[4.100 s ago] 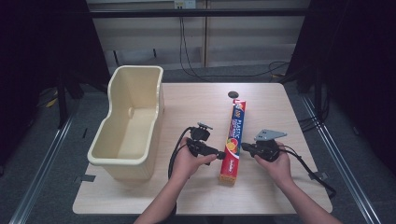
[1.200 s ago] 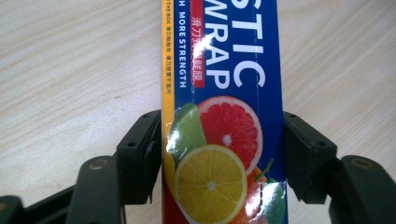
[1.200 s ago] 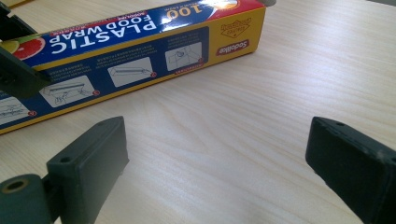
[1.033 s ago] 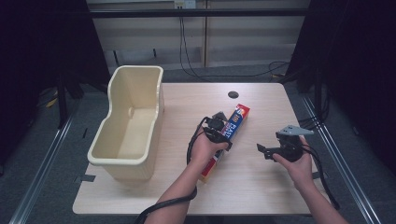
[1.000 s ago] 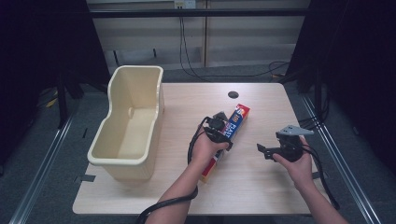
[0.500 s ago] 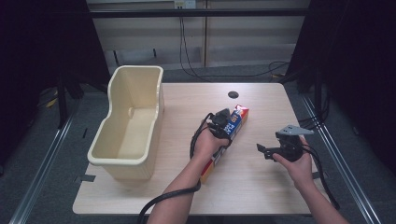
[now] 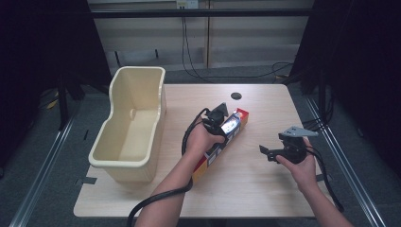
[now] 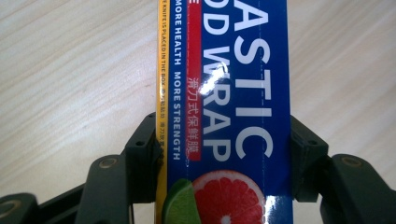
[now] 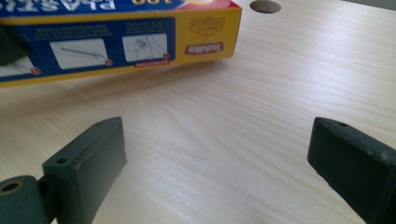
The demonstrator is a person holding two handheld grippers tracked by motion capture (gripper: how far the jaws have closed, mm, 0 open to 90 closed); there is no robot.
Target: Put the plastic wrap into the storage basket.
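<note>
Wood table [image 7: 255, 189] w/ cable hole, dark surround. Bin [image 7: 130, 127] sits at left edge, open top, prob. the drop target. Wrap box [image 7: 222, 142] lies diagonally mid-table, just right of bin; my left gripper [image 7: 218, 120] is clamped across its width for a lift. My right gripper [image 7: 274, 152] hovers nearby, jaws apart, holding nothing, kept off the box.

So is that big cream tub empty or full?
Empty: the cream tub shows only its bare inner floor and walls in the high view.
</note>
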